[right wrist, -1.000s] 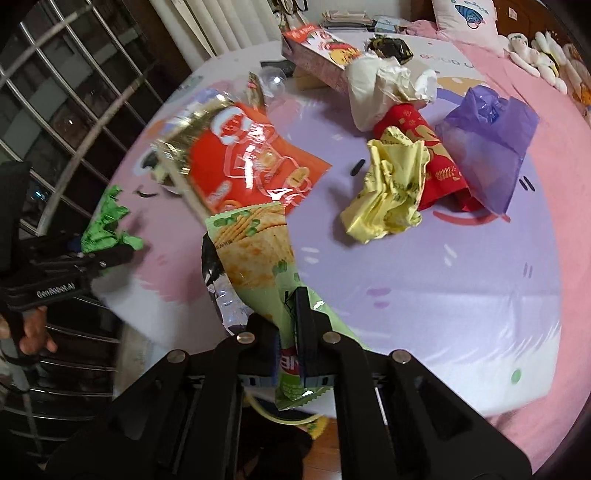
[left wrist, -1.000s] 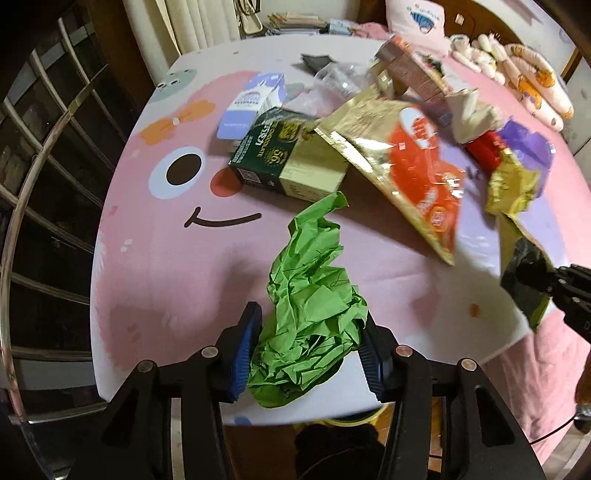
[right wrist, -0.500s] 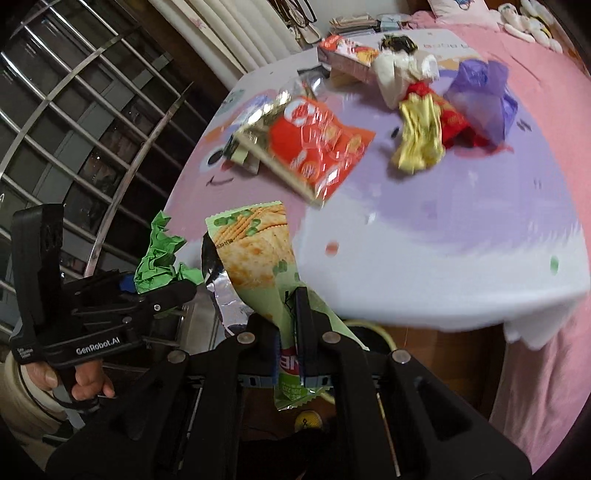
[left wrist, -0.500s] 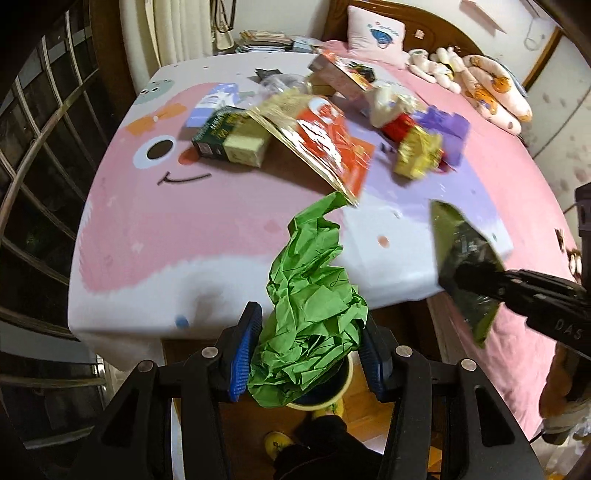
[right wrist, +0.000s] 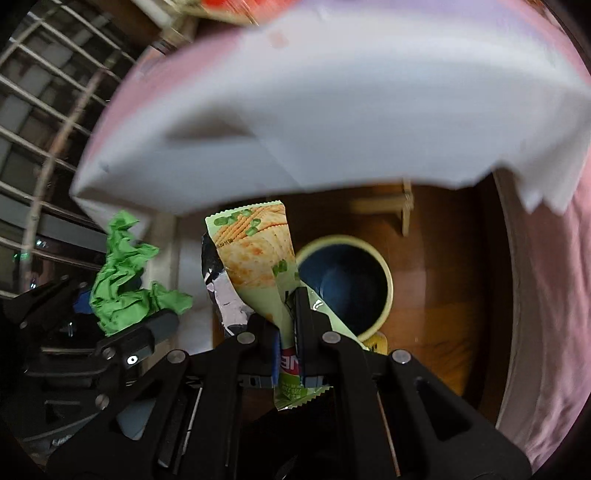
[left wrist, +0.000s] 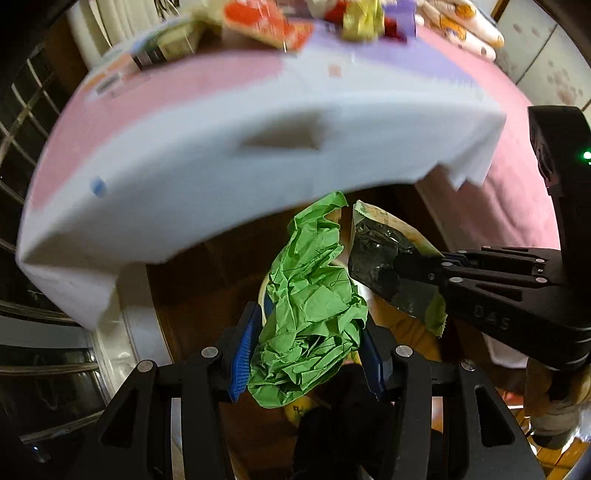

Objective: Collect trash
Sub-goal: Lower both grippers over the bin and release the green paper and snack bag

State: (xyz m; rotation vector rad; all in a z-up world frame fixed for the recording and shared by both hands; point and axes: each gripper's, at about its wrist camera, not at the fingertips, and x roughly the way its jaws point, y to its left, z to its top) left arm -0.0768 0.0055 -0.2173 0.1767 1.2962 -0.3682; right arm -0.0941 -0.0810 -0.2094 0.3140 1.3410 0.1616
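My left gripper [left wrist: 306, 350] is shut on a crumpled green paper [left wrist: 310, 306], held below the table edge; it also shows in the right wrist view [right wrist: 125, 280]. My right gripper [right wrist: 290, 321] is shut on a green cracker wrapper [right wrist: 255, 254], also seen foil side out in the left wrist view [left wrist: 388, 269]. A yellow-rimmed bin [right wrist: 347, 284] with a dark inside stands on the wooden floor just right of the wrapper. In the left wrist view the bin's rim [left wrist: 263, 295] shows mostly hidden behind the green paper.
The table's white and pink cloth [left wrist: 229, 147] hangs over both grippers. More trash lies on the tabletop [left wrist: 266, 18]. A metal railing [right wrist: 44, 122] stands to the left. A pink bedspread [right wrist: 546, 295] hangs at the right. A small wooden stool [right wrist: 391, 206] sits beyond the bin.
Both grippers have dropped from above the tabletop to below its edge, still holding their trash. The bin on the floor has come into view.
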